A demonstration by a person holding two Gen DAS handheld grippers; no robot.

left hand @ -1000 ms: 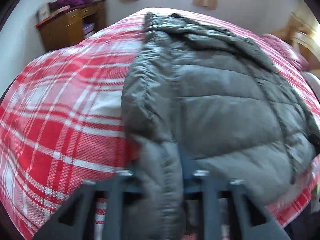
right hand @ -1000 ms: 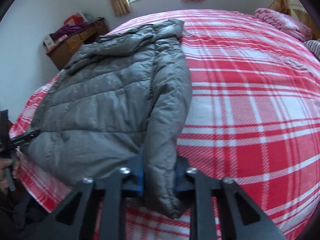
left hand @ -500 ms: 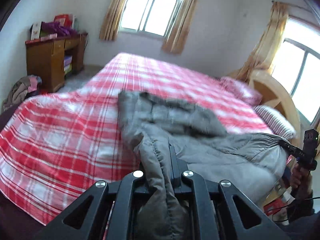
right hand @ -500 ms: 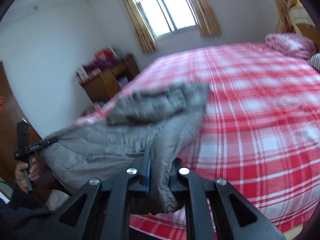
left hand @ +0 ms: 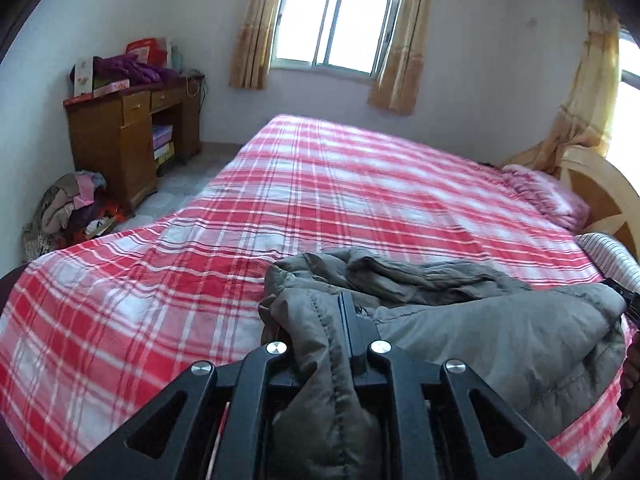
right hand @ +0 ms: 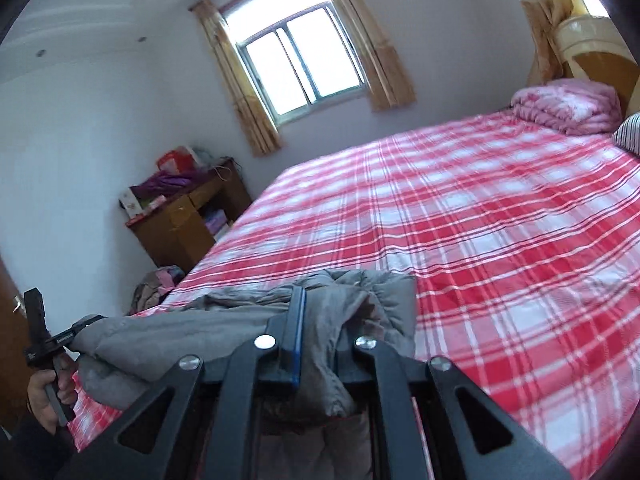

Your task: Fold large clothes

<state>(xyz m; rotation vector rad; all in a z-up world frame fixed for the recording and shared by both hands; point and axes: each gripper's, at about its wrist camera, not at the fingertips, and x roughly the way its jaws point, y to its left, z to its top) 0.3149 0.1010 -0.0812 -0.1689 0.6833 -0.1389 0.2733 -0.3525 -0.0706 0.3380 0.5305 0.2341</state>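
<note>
You have lifted both grippers since a second ago, and the grey puffer jacket point(left hand: 500, 336), then spread flat on the red plaid bed point(left hand: 320, 208), now hangs bunched between them over its near edge. Your left gripper point(left hand: 320, 336) has jaws easing apart but pads still pinching the jacket's edge. Your right gripper point(right hand: 320, 320) is clamped tight on the other edge.

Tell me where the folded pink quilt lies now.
The folded pink quilt lies at the head of the red plaid bed, upper right in the right wrist view, beside the striped pillow.
</note>
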